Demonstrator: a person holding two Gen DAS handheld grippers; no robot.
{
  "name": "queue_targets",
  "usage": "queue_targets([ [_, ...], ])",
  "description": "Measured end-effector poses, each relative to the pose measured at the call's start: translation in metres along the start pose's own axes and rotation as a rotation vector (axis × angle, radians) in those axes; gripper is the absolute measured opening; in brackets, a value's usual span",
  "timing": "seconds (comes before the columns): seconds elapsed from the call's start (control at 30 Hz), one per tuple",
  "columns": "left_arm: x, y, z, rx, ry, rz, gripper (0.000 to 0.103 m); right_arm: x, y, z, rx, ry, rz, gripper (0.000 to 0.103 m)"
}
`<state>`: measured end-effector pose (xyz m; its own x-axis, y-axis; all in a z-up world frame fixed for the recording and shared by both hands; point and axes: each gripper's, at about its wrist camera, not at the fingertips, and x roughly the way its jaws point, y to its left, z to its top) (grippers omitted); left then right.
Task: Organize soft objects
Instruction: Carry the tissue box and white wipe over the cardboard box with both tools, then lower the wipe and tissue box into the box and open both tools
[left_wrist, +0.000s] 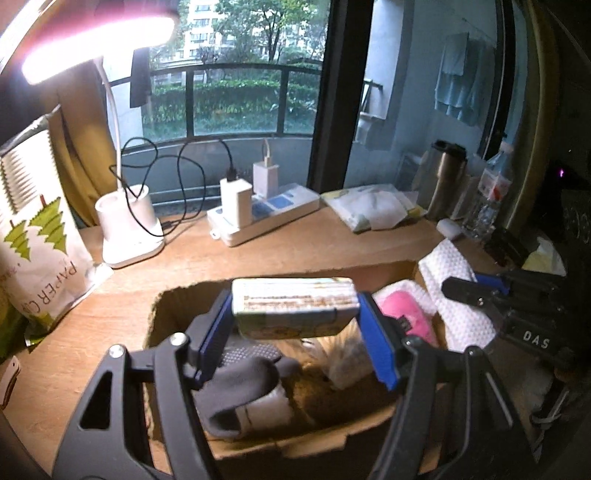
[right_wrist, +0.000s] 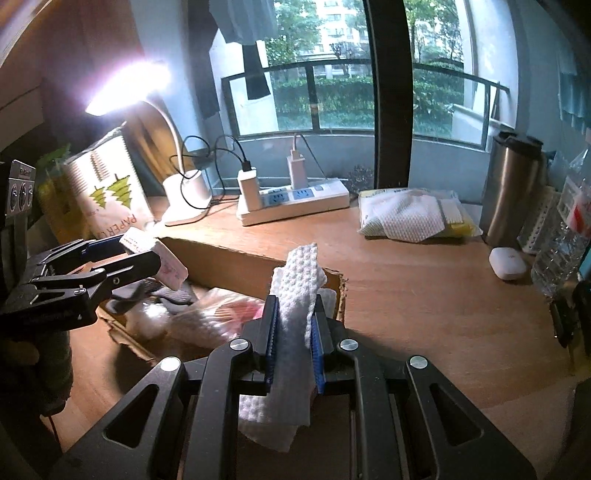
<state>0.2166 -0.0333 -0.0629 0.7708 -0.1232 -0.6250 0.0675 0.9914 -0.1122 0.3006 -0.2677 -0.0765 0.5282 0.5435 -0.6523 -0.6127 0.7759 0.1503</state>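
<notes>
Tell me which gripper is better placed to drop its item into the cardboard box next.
Left. The left gripper already holds its tissue pack above the cardboard box. The right gripper clamps a white cloth near the box's corner.

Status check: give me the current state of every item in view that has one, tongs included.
Left tongs: shut on small rectangular tissue pack, held above the box.
Right tongs: shut on white textured cloth.
Brown cardboard box: open, holding a grey glove and pink soft item.
White desk lamp: switched on.
White power strip: two chargers plugged in.
Steel travel mug: upright, lidded.
</notes>
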Motion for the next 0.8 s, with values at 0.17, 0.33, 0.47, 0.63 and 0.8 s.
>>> queue_targets([
  [0.17,0.021,0.002,-0.005,-0.013,0.050,0.003,0.068,0.016,-0.003,-0.002,0.007,0.021,0.001,0.017],
  [0.33,0.032,0.004,-0.009,-0.016,0.074,0.012,0.068,0.028,-0.006,-0.006,0.025,0.041,0.006,0.017],
  [0.47,0.040,0.006,-0.011,-0.024,0.112,0.030,0.068,0.029,-0.007,-0.004,0.033,0.039,0.007,0.025],
  [0.63,0.036,0.007,-0.010,-0.031,0.109,0.019,0.074,0.016,-0.004,-0.002,0.037,0.004,0.010,0.048],
  [0.8,0.025,0.006,-0.007,-0.033,0.087,0.016,0.075,0.011,-0.016,-0.007,0.074,0.005,-0.047,0.058],
])
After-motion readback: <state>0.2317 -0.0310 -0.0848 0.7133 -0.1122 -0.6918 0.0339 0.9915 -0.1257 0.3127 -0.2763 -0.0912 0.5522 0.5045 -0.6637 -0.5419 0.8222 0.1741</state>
